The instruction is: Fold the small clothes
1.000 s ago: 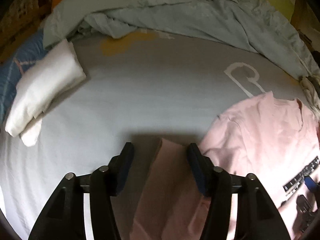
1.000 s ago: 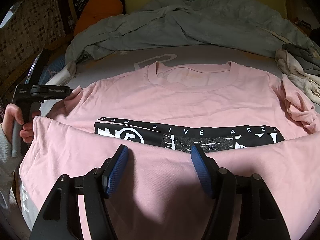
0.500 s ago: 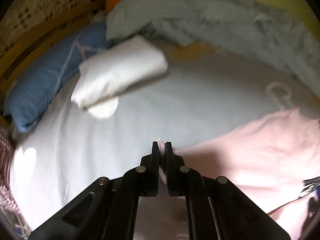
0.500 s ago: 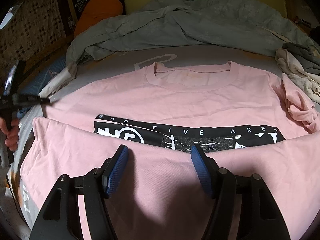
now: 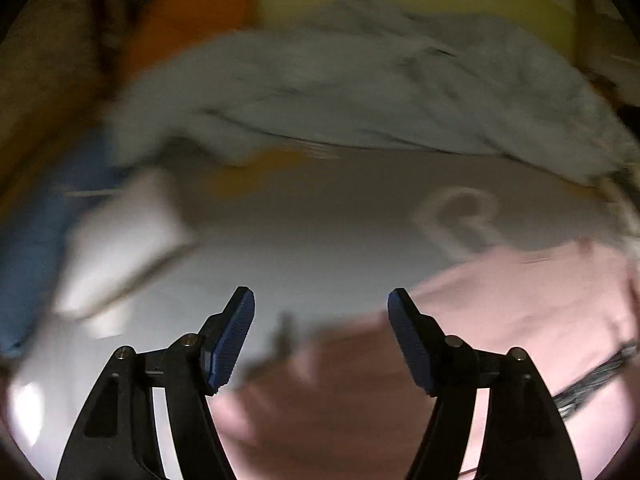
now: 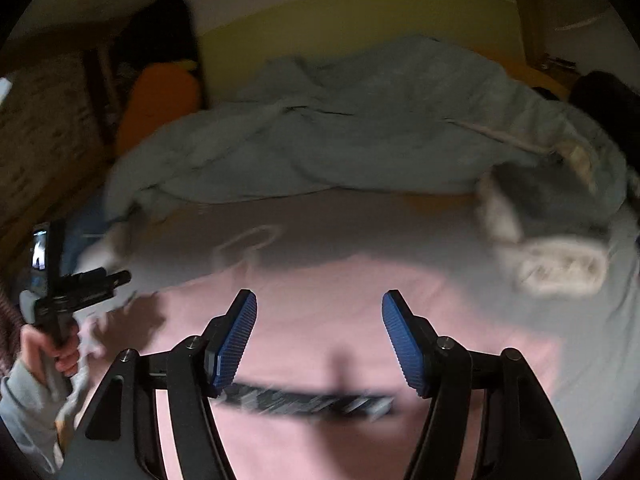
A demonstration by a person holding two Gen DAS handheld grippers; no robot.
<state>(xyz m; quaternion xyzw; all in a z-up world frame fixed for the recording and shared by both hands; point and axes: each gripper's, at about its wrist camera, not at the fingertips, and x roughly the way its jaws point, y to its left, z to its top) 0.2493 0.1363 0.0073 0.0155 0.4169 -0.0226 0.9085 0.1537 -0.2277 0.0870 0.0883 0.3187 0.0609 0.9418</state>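
Left wrist view, all blurred: the left gripper (image 5: 320, 336) has its fingers spread wide, nothing between them. The pink shirt (image 5: 532, 312) lies on the grey sheet (image 5: 320, 232), spreading from under the gripper out to the right. A folded white cloth (image 5: 120, 248) sits at the left, beside a blue pillow (image 5: 28, 248). A rumpled grey-green blanket (image 5: 360, 96) runs across the far side, with an orange cushion (image 5: 188, 12) beyond it at far left.

Right wrist view, blurred too: the right gripper (image 6: 318, 336) is spread wide as well, holding nothing, above the shirt (image 6: 320, 304), whose black print band (image 6: 304, 400) shows near the fingers. At far left a hand (image 6: 52, 348) holds the left gripper at the shirt's left edge. A heap of pale clothes (image 6: 552, 248) lies on the right.
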